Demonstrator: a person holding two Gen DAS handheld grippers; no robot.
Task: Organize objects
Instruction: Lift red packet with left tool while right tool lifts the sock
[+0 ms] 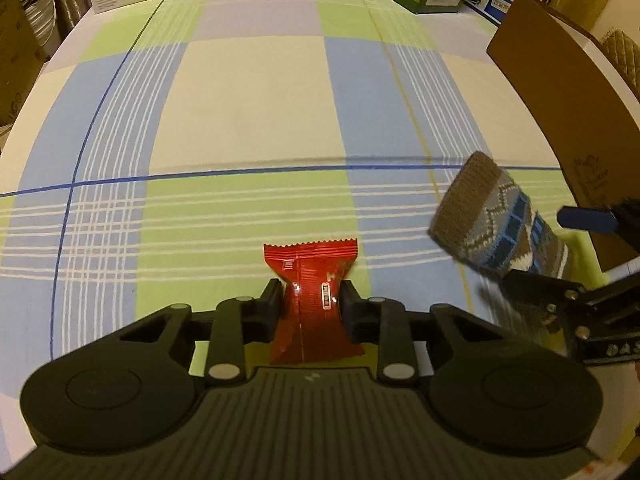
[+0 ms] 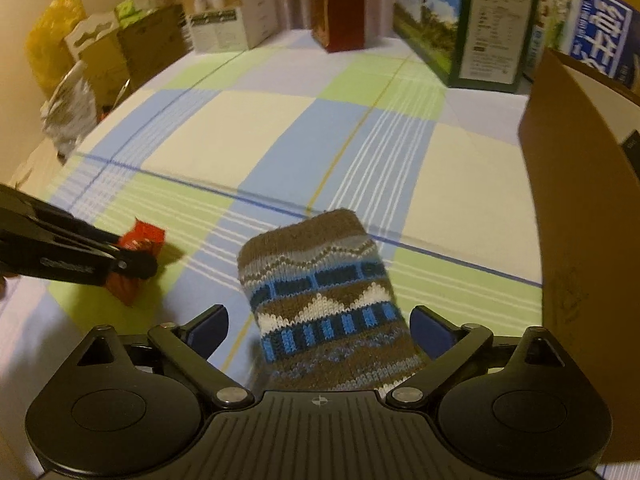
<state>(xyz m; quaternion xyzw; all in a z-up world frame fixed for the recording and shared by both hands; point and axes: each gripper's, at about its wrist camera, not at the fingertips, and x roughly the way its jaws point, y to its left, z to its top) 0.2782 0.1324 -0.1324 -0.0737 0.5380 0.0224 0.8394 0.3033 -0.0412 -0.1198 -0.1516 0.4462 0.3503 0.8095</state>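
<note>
Pinching red packet (image 1: pixel 314 300), left hand-held gripper (image 1: pixel 311 300) hides its waist; right hand-held gripper (image 2: pixel 318 330) spread around sock (image 2: pixel 324 292).

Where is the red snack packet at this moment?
In the left wrist view the red snack packet is pinched between the left gripper fingers, low and central over the checked tablecloth, left of the knitted sock.
</note>
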